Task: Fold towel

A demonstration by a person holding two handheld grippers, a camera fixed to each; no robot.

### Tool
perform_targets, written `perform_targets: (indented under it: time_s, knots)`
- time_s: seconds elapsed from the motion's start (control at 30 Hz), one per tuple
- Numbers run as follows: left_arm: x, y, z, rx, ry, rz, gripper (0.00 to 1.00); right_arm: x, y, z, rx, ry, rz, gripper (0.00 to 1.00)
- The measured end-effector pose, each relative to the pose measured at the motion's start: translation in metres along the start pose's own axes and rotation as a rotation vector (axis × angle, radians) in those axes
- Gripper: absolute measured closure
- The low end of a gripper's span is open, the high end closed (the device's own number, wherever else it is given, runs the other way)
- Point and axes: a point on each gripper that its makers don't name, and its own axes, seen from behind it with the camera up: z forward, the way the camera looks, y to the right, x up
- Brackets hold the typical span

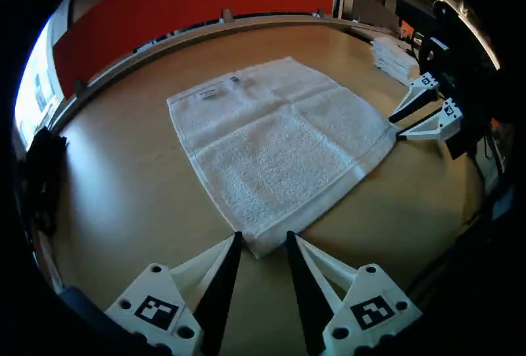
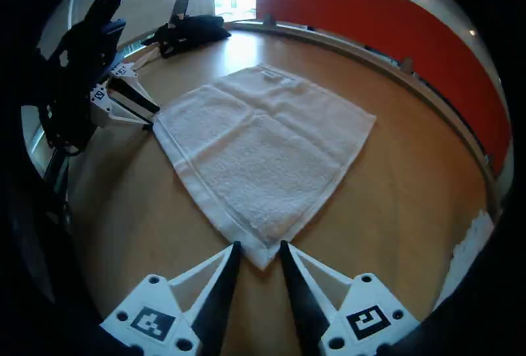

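Note:
A white towel [image 1: 276, 139] lies spread flat on the wooden table [image 1: 118, 172], with a small label near its far edge. My left gripper [image 1: 262, 240] stands open at the towel's near corner, which reaches into the gap between the fingers. The right gripper [image 1: 397, 127] is at the towel's right corner, fingers apart. In the right gripper view the towel [image 2: 263, 152] lies as a diamond. My right gripper [image 2: 259, 249] is open, straddling its nearest corner. The left gripper [image 2: 151, 119], held by a dark-gloved hand, points at the left corner.
A stack of folded white towels [image 1: 394, 60] sits at the table's far right. A red panel [image 1: 197, 7] runs behind the table's raised rim. A black bag [image 2: 191, 27] lies at the far end, and a bit of white cloth [image 2: 468, 244] lies by the right edge.

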Motion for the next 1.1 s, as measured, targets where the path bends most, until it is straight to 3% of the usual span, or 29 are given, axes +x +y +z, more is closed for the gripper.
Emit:
perform_targets:
  time_s: [0.17, 0.3, 0.5, 0.8, 1.1]
  knots:
    - [0.001, 0.001, 0.000, 0.002, -0.005, -0.003, 0.70, 0.000, -0.001, 0.000, -0.003, 0.000, 0.009, 0.77]
    - [0.001, 0.001, 0.001, 0.007, -0.006, -0.009, 0.83, 0.001, -0.003, 0.000, 0.000, 0.001, 0.014, 0.81]
    - [0.002, 0.002, 0.001, 0.000, -0.006, -0.043, 0.86, 0.007, -0.005, -0.002, 0.000, 0.011, 0.024, 0.90]
    - [0.005, 0.008, -0.004, -0.018, -0.012, -0.075, 0.88, 0.015, -0.004, -0.009, 0.001, 0.033, 0.033, 0.91]
    - [0.018, 0.020, -0.023, -0.041, -0.011, -0.113, 0.88, 0.031, 0.003, -0.031, -0.019, 0.069, 0.027, 0.91]
